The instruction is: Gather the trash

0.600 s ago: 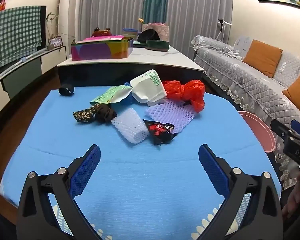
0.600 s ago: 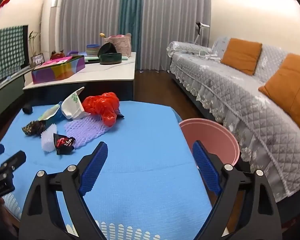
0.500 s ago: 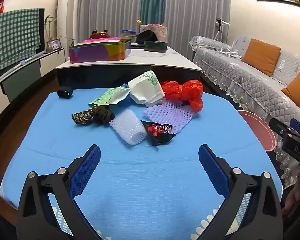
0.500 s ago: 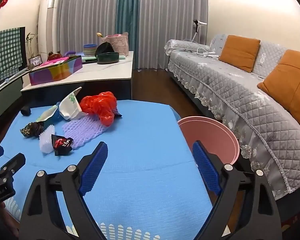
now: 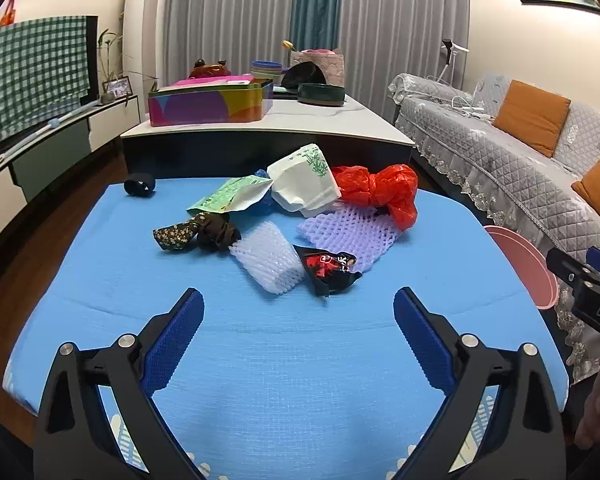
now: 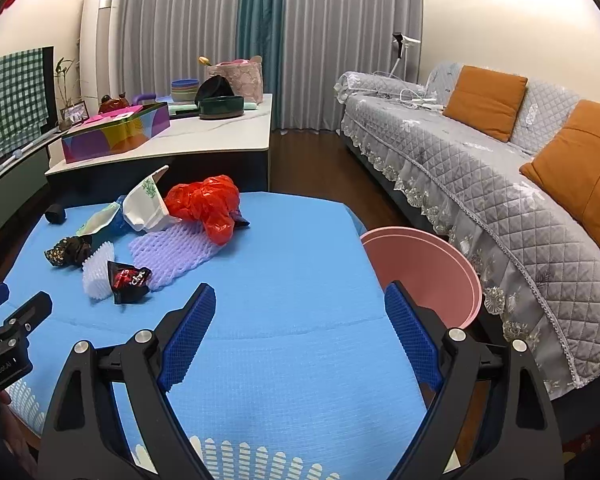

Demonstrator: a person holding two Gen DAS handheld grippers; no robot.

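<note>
Both the left gripper (image 5: 299, 308) and right gripper (image 6: 299, 304) hover spread and empty near the crumpled wrappers (image 5: 329, 267), with the round pink plastic bin (image 6: 428, 264) right, ready to receive.

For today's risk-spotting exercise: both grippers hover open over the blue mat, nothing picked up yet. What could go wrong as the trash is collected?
1. The white foam net, black snack wrapper and purple foam net touch; one grab may drag a neighbour along.
2. The pink bin sits below the blue mat edge; light pieces could miss it.
3. The red plastic bag may slip from the pads.
</note>
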